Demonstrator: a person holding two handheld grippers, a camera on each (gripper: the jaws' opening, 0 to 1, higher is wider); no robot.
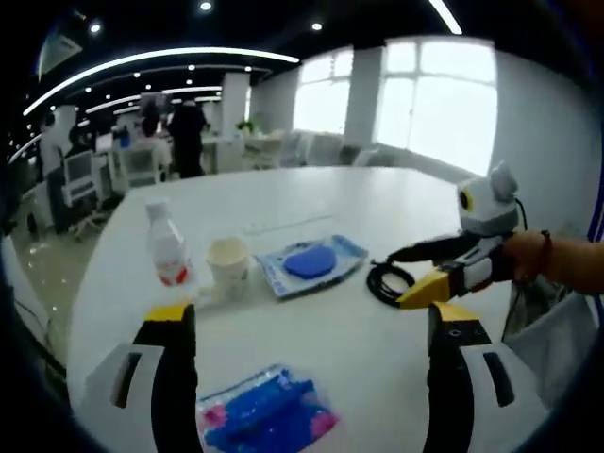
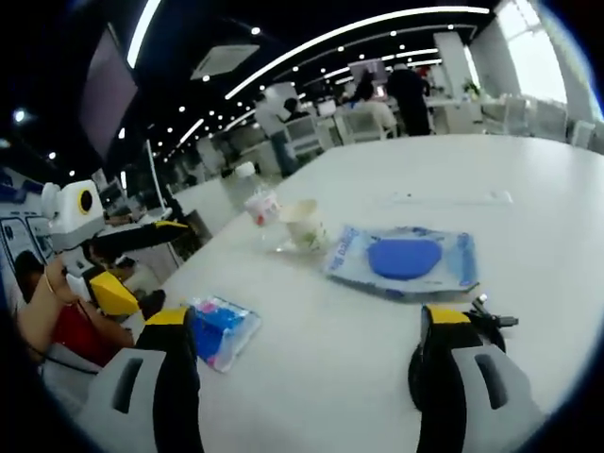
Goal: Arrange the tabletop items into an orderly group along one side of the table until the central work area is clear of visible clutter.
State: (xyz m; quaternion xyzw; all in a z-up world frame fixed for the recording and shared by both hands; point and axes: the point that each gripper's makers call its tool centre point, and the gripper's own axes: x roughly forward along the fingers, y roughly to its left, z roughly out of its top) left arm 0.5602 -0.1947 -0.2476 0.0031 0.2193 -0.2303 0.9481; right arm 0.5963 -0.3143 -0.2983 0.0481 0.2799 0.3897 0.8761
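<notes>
Little is tidied: bottle (image 1: 166, 247), cup (image 1: 228, 266), two blue packets (image 1: 311, 263) (image 1: 264, 415) and black cable (image 1: 387, 283) lie scattered mid-counter (image 1: 377, 359); both tongs (image 1: 307, 354) (image 2: 307, 349) gape wide, holding nothing

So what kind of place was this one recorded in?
Most likely an open-plan office: a large white table stands in front of rows of desks and office chairs, long ceiling strip lights run overhead, and people stand in the background.
</notes>
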